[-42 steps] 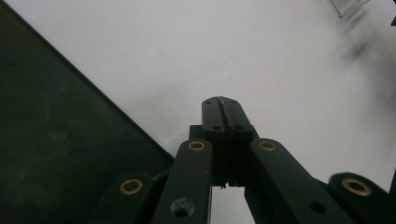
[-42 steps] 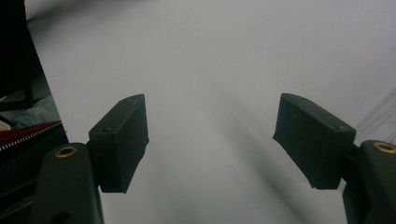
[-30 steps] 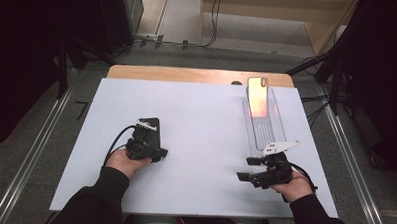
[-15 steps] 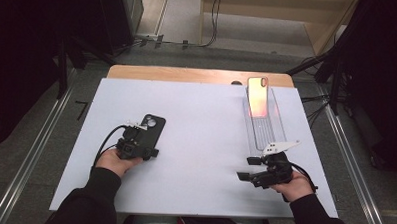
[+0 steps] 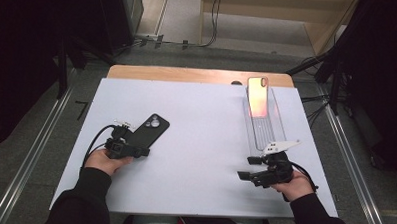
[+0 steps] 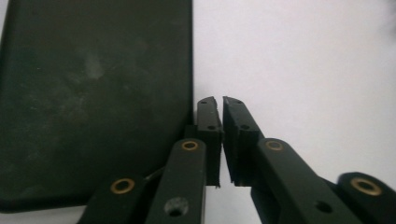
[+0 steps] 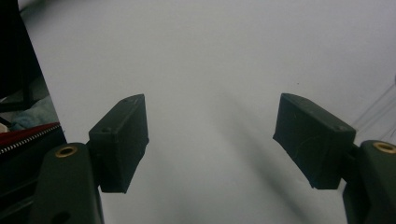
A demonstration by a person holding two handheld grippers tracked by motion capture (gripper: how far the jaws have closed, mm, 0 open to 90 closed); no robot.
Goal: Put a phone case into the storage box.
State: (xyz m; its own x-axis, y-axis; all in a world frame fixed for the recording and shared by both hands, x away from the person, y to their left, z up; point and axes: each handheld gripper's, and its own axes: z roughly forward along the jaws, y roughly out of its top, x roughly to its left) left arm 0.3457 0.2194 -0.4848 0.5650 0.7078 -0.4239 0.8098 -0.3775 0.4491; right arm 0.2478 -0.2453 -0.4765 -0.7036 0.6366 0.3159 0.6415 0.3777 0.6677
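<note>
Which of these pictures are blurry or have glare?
High view: sharp, with orange-pink glare on the phone leaning in the clear stand. Left gripper view: the black phone case is soft and grainy, tongs sharper. Right gripper view: the white table is hazy, with soft shadows.

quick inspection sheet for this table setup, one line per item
surface: white board on a wooden table, flat, no spills seen
job's things: black phone case lying flat at left; orange phone propped in a clear stand at right
clutter: nothing seen
grippers: left hand-held gripper nearly shut, nothing between the jaws, beside the case's edge, its jaws have just been opening slightly; right hand-held gripper open, holding nothing, over bare board
cables: one trails from each gripper; more on the floor behind the table
surroundings: metal rails at both sides, dark equipment at left and right, wooden furniture behind
</note>
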